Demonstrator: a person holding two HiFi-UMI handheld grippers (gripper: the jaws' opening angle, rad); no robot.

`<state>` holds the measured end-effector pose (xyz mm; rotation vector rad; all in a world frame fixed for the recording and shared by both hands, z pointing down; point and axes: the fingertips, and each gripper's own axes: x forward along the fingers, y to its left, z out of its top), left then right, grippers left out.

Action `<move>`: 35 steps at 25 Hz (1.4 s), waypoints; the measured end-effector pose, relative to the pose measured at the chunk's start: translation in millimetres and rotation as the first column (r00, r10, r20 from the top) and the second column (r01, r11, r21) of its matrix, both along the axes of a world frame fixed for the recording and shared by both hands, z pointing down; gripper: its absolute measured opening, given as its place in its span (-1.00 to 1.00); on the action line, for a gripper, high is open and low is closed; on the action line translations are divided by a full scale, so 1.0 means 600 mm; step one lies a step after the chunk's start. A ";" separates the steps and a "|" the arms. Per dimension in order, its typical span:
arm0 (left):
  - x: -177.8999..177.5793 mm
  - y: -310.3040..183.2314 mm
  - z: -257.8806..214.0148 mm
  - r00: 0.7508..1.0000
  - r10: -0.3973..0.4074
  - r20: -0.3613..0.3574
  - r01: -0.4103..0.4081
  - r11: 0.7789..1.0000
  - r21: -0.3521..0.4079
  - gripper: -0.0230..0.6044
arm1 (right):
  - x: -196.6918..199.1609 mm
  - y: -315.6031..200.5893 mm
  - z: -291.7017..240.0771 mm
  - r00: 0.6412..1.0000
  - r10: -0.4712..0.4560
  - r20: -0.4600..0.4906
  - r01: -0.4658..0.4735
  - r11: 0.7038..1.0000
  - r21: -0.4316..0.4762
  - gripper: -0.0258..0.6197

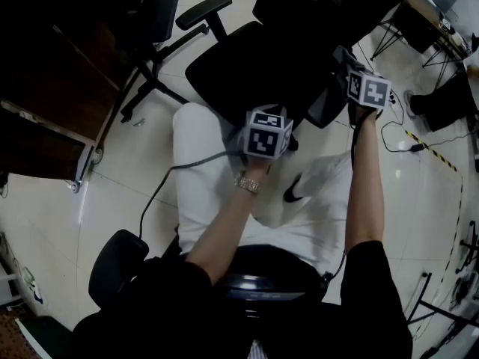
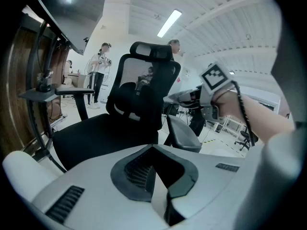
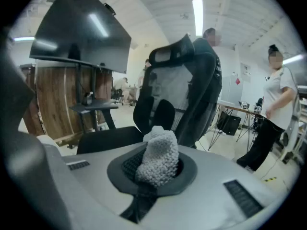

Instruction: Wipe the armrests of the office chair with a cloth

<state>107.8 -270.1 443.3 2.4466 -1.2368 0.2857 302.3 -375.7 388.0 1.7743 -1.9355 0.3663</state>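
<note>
Panelling in dark wood [image 1: 45,88] fills the upper left of the head view. One black office chair [image 1: 247,66] stands at top centre with its seat turned towards you. It has two armrests. The left-hand armrest [image 1: 203,11] sits at the upper left of the seat, bare and well apart from both of your tools.

Below the seat, near the middle of the frame, you hold your left gripper [image 2: 156,176] over your white trousers [image 1: 198,148]. In the left gripper view its two ribbed pads [image 2: 134,169] stand apart with nothing between them.

Right of that comes the right-hand armrest [image 2: 184,134], a dark pad by the seat's right edge. Your right gripper [image 3: 154,174] hangs just above it (the left gripper view shows a gap between tool and pad).

There is one cloth [image 3: 157,158], white and knobbly. The right gripper's fingers are pinching it, so it stands bunched between them and sticks out past the tips, at the centre of the right gripper view.

Each gripper carries one marker cube, two in all.

At the right of the right gripper view stand two people. A person in dark clothes [image 3: 216,71] is behind the chair's backrest, and a person in a white top [image 3: 280,104] is at the far right edge.
</note>
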 end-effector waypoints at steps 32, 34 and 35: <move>-0.004 0.011 -0.010 1.000 0.024 -0.019 -0.024 1.000 0.011 -0.95 | -0.221 0.255 0.124 0.800 -0.595 0.081 0.599 0.779 -0.186 -0.84; -0.005 0.011 -0.011 1.000 0.023 -0.018 -0.023 1.000 0.013 -0.95 | -0.219 0.252 0.093 0.783 -0.615 0.091 0.622 0.774 -0.122 -0.84; -0.005 0.011 -0.012 1.000 0.023 -0.016 -0.022 1.000 0.014 -0.95 | -0.207 0.237 0.074 0.793 -0.604 0.081 0.609 0.789 -0.080 -0.84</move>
